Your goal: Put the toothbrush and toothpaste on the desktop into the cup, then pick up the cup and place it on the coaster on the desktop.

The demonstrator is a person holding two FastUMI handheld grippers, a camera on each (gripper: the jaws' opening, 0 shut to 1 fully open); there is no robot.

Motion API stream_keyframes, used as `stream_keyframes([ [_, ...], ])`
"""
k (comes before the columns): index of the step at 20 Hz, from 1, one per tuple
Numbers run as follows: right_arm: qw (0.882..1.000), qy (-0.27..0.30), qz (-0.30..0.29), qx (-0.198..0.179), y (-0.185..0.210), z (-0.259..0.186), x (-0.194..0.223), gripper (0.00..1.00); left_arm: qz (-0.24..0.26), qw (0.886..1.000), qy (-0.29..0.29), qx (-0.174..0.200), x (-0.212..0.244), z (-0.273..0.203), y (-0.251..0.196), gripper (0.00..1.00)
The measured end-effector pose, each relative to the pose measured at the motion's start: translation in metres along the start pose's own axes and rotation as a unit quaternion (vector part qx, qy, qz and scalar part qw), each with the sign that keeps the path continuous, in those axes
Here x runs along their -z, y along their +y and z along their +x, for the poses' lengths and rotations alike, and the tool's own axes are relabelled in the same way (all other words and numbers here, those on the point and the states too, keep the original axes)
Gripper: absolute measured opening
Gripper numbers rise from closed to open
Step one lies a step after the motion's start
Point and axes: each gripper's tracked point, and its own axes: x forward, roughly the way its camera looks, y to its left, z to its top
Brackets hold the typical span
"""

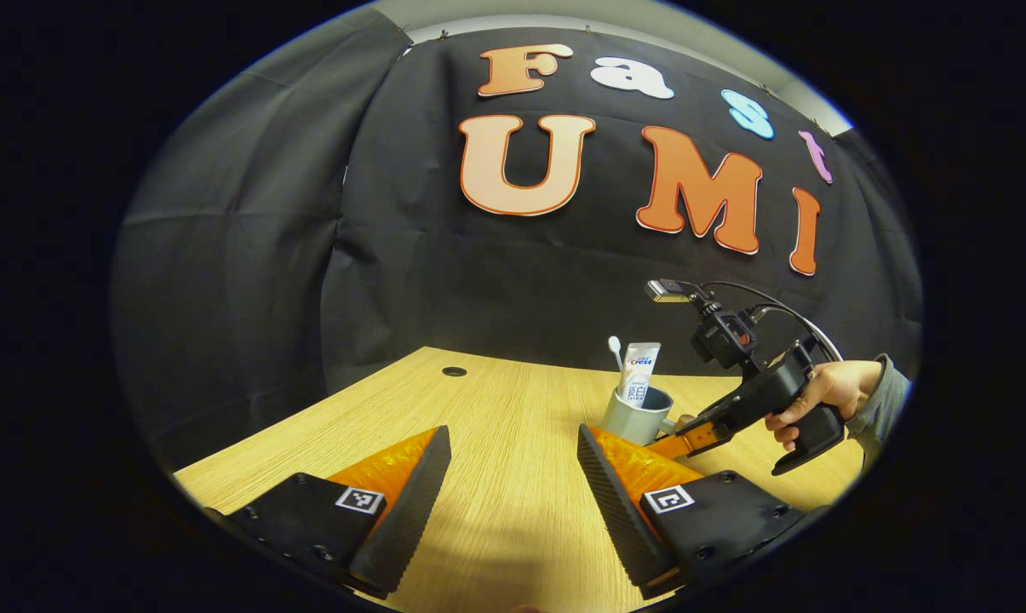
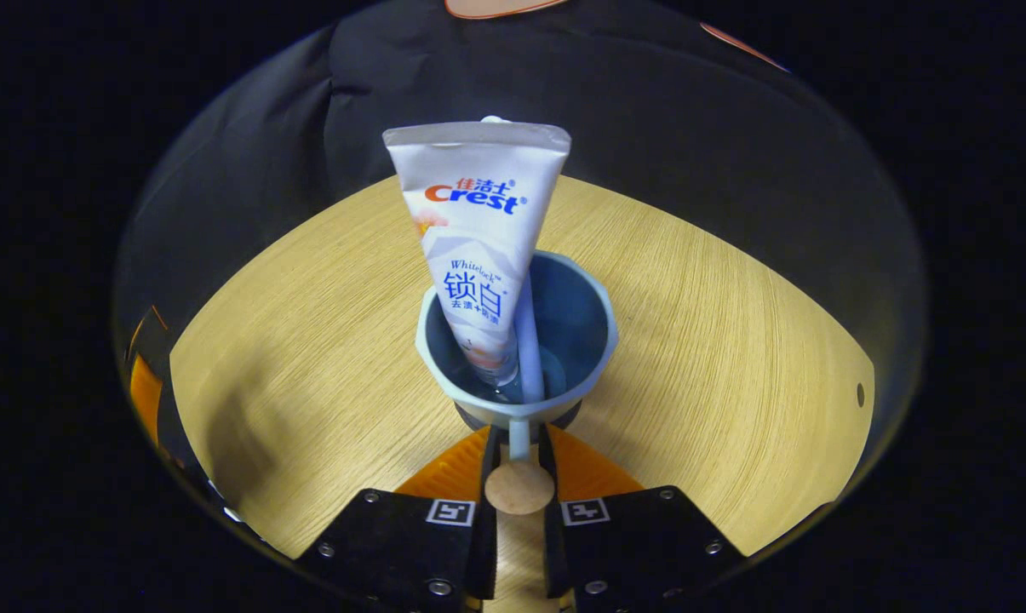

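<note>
Orange-and-black right gripper (image 2: 517, 464) had its two fingers pressed together on the handle of the pale blue-grey round plastic cup (image 2: 593, 328), whose wood-coloured knob end sat just behind the fingertips. Straight ahead of them, inside the cup, stood the white squeezable toothpaste tube (image 2: 478, 247), leaning, with the slim white toothbrush (image 2: 528, 340) touching it. Left gripper (image 1: 513, 477) hung spread wide over the pale wood-grain desktop (image 1: 495, 409), holding nothing; the cup (image 1: 636, 417) lay beyond its right finger. Judged: loading done, cup transfer in hand. Coaster not made out; next move calls for a level carry so the contents stay put.
</note>
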Motion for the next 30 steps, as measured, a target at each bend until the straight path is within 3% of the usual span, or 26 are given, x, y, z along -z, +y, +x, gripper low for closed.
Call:
stream_keyframes([
  [3, 0.999, -0.031, 0.015, -0.001, -0.007, -0.002, 0.003, 0.34, 0.002, 1.000, -0.003, 0.004, -0.004, -0.005, -0.008, 0.95],
  [4, 0.999, -0.042, 0.021, -0.003, -0.010, -0.005, 0.003, 0.32, 0.002, 1.000, -0.003, 0.006, -0.006, -0.004, -0.012, 0.95],
  [7, 0.996, -0.082, 0.037, -0.004, -0.018, -0.025, 0.002, 0.57, 0.005, 1.000, -0.007, 0.013, -0.011, -0.002, -0.026, 0.95],
  [11, 0.988, -0.145, 0.056, 0.021, -0.043, -0.072, 0.002, 0.74, 0.016, 0.999, -0.015, 0.032, -0.022, -0.004, -0.052, 0.95],
  [20, 0.956, -0.268, 0.071, 0.097, -0.108, -0.146, 0.036, 0.80, 0.026, 0.997, -0.039, 0.055, -0.038, -0.009, -0.103, 0.95],
  [27, 0.929, -0.321, 0.106, 0.151, -0.131, -0.190, 0.086, 0.80, 0.026, 0.993, -0.070, 0.090, -0.044, -0.025, -0.150, 0.95],
  [30, 0.914, -0.338, 0.103, 0.198, -0.151, -0.206, 0.113, 0.80, 0.028, 0.990, -0.088, 0.105, -0.045, -0.031, -0.169, 0.95],
])
